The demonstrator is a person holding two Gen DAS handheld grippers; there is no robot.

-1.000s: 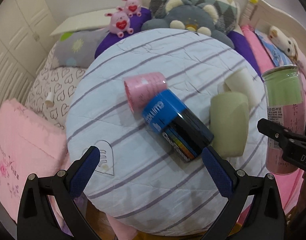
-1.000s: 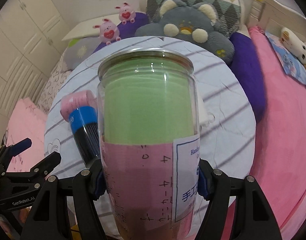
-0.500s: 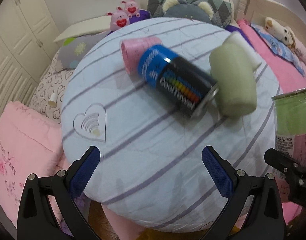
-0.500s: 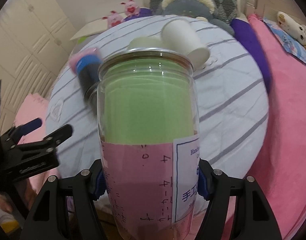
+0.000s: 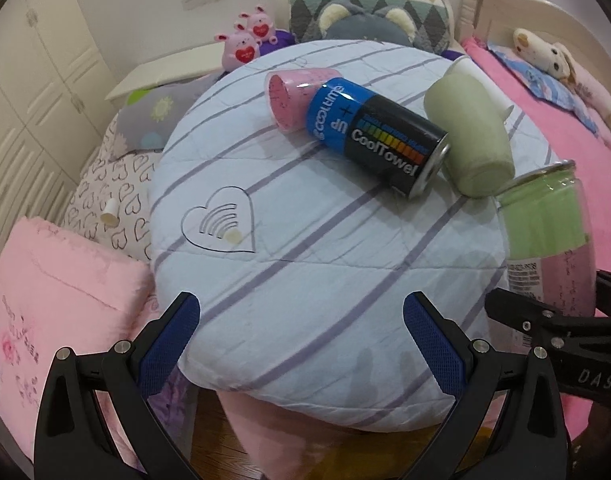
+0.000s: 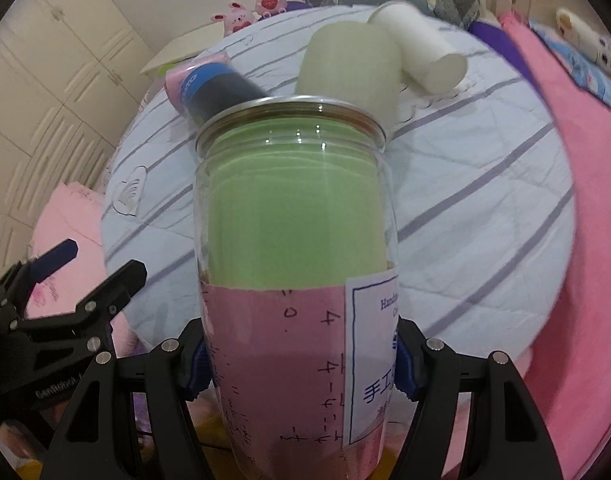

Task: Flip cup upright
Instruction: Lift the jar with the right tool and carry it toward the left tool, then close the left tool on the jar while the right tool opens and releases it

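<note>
The clear glossy plastic jar [image 6: 293, 216] (metal-rimmed, paper-labelled) contrasts with the matt quilted cloth cover [image 5: 305, 264].

Clear cup [image 6: 293, 216] upright, green-pink lining, seemingly near cushion edge.

Left wrist view: looking down across the round cushion [image 5: 305, 272] toward the bed's headboard. Right wrist view: same direction, mostly blocked by a close jar [image 6: 293, 264]. Shared: cushion, lying cups.
</note>
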